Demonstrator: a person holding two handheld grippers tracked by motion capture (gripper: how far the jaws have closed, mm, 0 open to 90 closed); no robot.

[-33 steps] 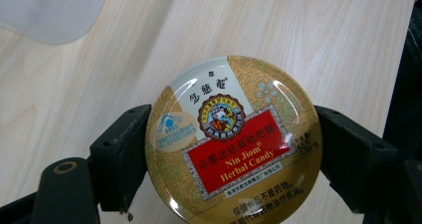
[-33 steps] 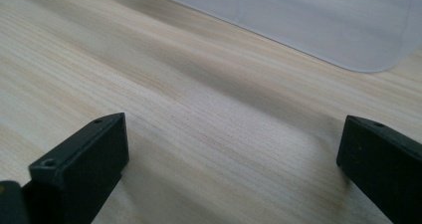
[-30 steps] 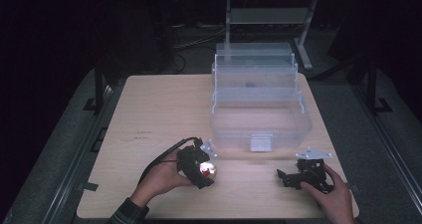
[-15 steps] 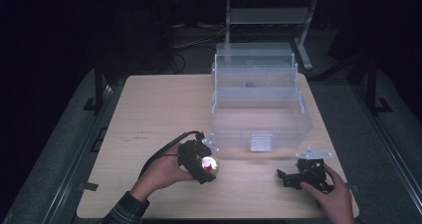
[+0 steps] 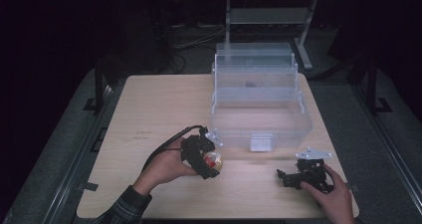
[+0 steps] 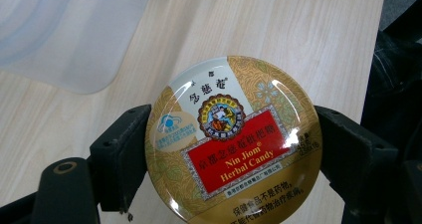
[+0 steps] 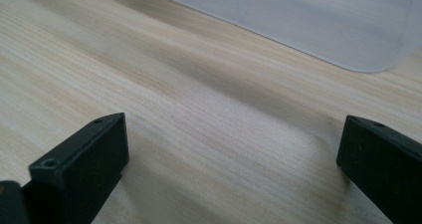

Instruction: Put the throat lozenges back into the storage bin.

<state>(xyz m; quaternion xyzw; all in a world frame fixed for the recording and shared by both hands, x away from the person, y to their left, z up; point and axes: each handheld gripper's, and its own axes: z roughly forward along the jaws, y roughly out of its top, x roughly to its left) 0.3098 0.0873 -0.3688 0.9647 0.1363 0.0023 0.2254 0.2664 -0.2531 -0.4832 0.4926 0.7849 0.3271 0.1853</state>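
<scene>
1. dark surroundings ring a pale wooden table (image 5: 164, 104) in the high view; a clear plastic tiered box (image 5: 259, 102) stands open toward the far right of it. your left hand (image 5: 164, 167) holds the left tool (image 5: 209, 159) near the front, just left of the box's front corner, with a round candy tin (image 5: 215, 160) pinched in it. your right hand (image 5: 331, 191) rests at the front right corner on the right tool (image 5: 291, 176), which sits low on the table, well apart from the tin.

2. in the left gripper view, your left tool (image 6: 234, 149) grips the candy tin (image 6: 233, 142) by its rim, one black jaw on each side, lid facing the camera. the gold lid carries a red label reading "nin jiom herbal candy". a corner of the clear box (image 6: 64, 35) lies at upper left over the wood.

3. in the right gripper view, your right tool (image 7: 234, 149) is spread wide with nothing but bare table (image 7: 189, 114) between the jaws. the clear box (image 7: 308, 20) edge crosses the top.
</scene>
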